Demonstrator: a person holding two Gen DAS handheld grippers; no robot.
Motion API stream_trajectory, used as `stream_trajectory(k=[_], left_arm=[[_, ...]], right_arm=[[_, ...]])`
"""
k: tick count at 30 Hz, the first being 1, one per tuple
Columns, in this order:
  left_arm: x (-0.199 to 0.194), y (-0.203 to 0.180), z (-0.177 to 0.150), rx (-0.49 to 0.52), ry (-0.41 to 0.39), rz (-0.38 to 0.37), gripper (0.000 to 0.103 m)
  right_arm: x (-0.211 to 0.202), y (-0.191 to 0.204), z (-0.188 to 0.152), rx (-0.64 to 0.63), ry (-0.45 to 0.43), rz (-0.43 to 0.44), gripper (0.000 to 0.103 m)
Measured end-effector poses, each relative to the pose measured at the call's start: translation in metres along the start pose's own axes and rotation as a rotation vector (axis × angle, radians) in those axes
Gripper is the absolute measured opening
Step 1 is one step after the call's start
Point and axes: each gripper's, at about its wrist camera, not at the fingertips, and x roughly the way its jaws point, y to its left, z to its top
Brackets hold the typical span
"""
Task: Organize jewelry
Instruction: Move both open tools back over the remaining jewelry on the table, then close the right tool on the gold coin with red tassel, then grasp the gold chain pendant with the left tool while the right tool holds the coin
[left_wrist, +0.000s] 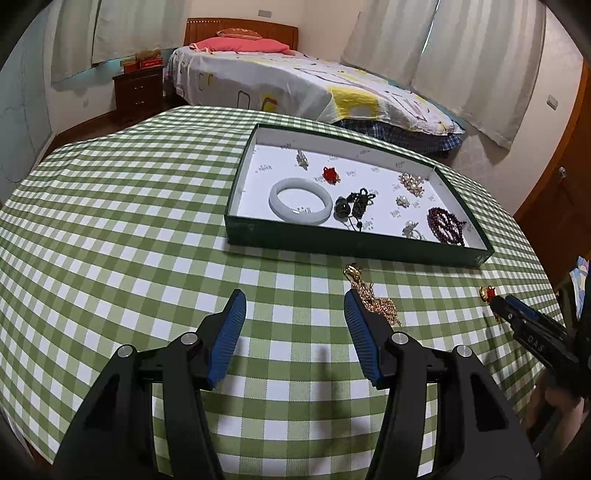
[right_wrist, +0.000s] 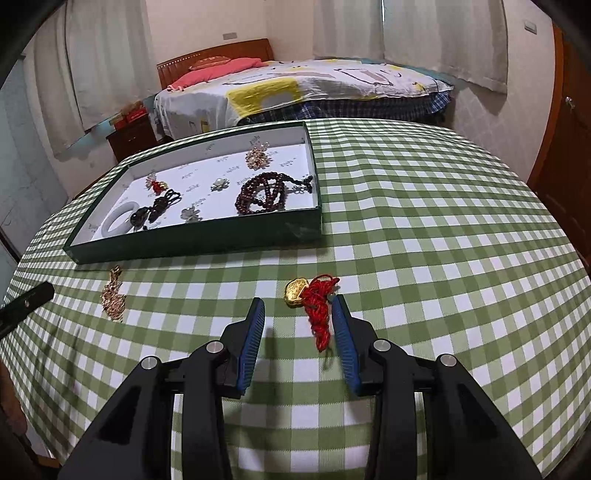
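Both hand-held grippers — left gripper (left_wrist: 295, 299), right gripper (right_wrist: 297, 304) — are hanging apart, empty; two gold pieces are lying outside the dark-green shallow cardboard tray (left_wrist: 332, 247) — eight pieces are sitting inside.

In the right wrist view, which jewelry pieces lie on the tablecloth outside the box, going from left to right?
Gold chain necklace → gold pendant → red cord attached to it, just inside the right gripper's right finger.

Gold chain (left_wrist: 373, 299) and red-corded gold charm (right_wrist: 308, 295) lie before the green tray (left_wrist: 354, 251).
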Motion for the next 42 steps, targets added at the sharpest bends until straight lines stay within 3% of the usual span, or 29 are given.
stream_trajectory(k=[6, 15, 29, 35, 42], left_arm=[[0.004, -0.002, -0.002, 0.003, 0.009, -0.005, 0.054], [0.008, -0.012, -0.005, 0.016, 0.024, -0.021, 0.054], [0.021, -0.04, -0.006, 0.055, 0.045, -0.05, 0.054], [0.043, -0.062, -0.005, 0.089, 0.066, -0.056, 0.053], [0.056, -0.072, -0.006, 0.156, 0.075, -0.027, 0.027]], right_arm=[[0.005, 0.0, 0.0, -0.003, 0.009, 0.0, 0.036], [0.013, -0.01, 0.001, 0.045, 0.042, 0.028, 0.013], [-0.001, -0.025, -0.003, 0.039, 0.024, -0.039, 0.011], [-0.005, -0.03, -0.006, 0.06, 0.023, -0.027, 0.011], [-0.004, -0.031, -0.008, 0.072, 0.028, -0.004, 0.011]])
